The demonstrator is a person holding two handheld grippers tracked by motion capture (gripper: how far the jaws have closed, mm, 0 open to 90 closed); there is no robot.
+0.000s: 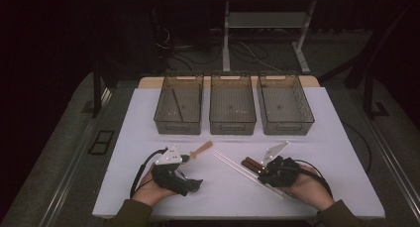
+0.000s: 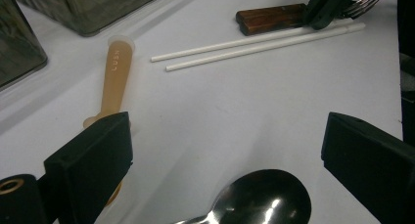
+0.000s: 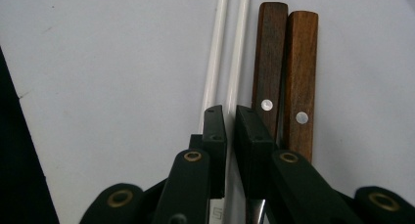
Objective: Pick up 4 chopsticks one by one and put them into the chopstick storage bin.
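White bench (image 1: 148,187). Near left: left tool (image 2: 227,145) spread wide, nothing between its jaws, steel spoon (image 2: 259,199) just below it, tan plastic-handled utensil (image 2: 117,70) by its left jaw. Near right: right tool (image 3: 230,131) pressed nearly together, pinching one white chopstick (image 3: 241,53); second chopstick (image 3: 214,53) lies just outside the jaw, two wood-handled forks (image 3: 284,62) touching alongside. Far: three clear bins (image 1: 233,108) in a row. Risk, judged: grip sits near one end of a thin, smooth stick, so lifting may let it pivot or slip; jaw may drag the neighbouring chopstick or nudge the forks.
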